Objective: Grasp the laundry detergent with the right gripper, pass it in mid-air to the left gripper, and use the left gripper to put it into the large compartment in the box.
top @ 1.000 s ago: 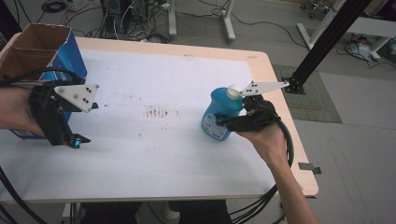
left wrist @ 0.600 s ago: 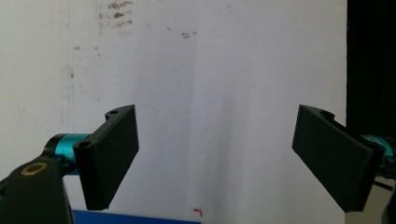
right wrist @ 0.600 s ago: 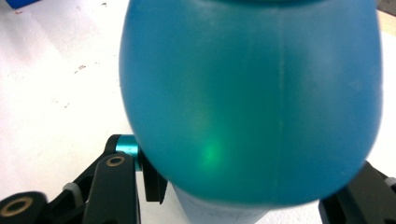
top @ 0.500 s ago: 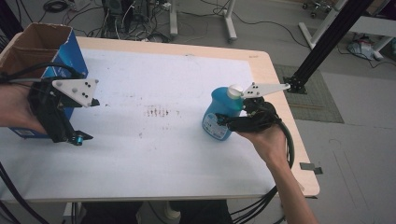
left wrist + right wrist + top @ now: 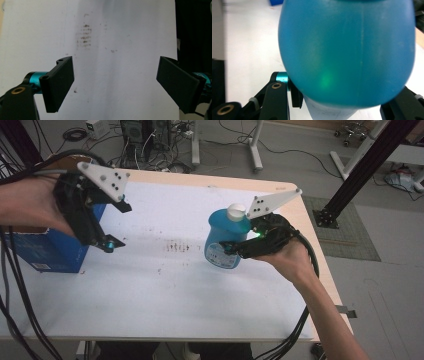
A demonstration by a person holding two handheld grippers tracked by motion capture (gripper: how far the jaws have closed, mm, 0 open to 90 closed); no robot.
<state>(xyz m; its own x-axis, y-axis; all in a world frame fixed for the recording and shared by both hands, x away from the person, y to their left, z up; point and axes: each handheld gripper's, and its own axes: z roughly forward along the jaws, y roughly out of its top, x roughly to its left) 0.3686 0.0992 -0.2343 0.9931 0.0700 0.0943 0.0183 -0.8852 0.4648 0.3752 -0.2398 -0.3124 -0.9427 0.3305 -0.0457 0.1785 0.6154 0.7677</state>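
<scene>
A blue bottle with a white cap stands on the white table right of centre, and my right gripper is shut on it from the right. Seen from the right gripper view, the blue bottle looms close, held between the two black jaws low in the picture. My left gripper hangs above the table's left part, open with nothing in it. In the left gripper view the open left gripper looks down on bare white table with its fingers far apart.
A blue cardboard box stands at the table's left edge behind my left hand. Brown stains mark the table's middle. A black post and cables lie on the floor beyond the table.
My left gripper has risen a little and drifted rightward, away from the box. The right gripper and bottle have barely moved.
</scene>
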